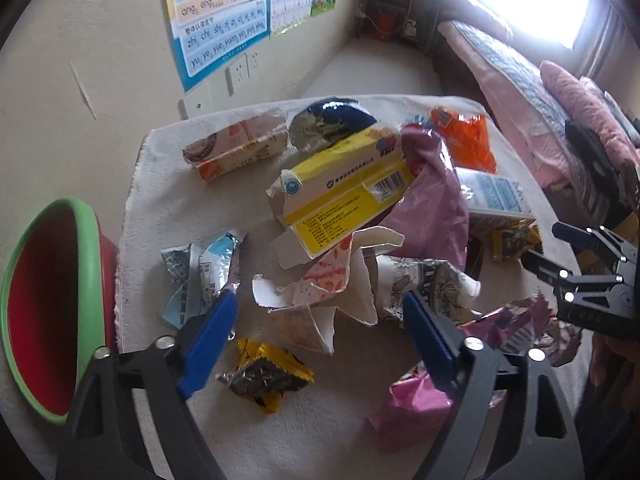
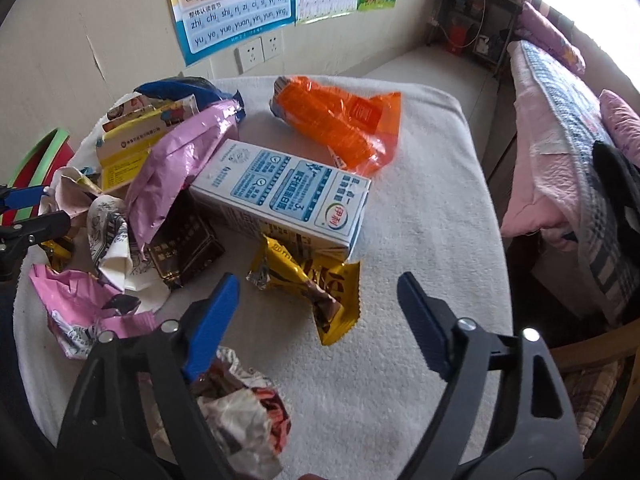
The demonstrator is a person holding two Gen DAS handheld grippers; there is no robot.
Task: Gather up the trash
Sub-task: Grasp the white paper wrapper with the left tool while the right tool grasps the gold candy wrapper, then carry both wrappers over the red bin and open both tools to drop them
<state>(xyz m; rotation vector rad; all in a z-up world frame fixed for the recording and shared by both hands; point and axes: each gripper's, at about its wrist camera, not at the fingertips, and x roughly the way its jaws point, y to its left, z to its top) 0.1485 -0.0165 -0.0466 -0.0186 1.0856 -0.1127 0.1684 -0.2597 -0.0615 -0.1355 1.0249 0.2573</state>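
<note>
Trash lies scattered on a table covered by a white towel (image 2: 424, 248). My left gripper (image 1: 320, 314) hangs open over torn white-and-pink paper (image 1: 320, 284), with its pads clear of the paper. A small yellow-black wrapper (image 1: 266, 378) and a blue-silver wrapper (image 1: 204, 276) lie near it. A yellow box (image 1: 348, 196) sits further back. My right gripper (image 2: 320, 290) is open above a gold-brown wrapper (image 2: 312, 280) and does not touch it. Behind the wrapper lie a blue-white milk carton (image 2: 280, 196), an orange bag (image 2: 340, 124) and a pink bag (image 2: 180, 160). A crumpled wrapper (image 2: 240, 412) lies under its left finger.
A red bin with a green rim (image 1: 52, 308) stands off the table's left edge. To the right is a bed with pink quilts (image 2: 560, 168), with a wooden chair (image 2: 592, 344) beside it. Posters (image 2: 232, 4) and sockets (image 2: 260, 54) are on the wall behind.
</note>
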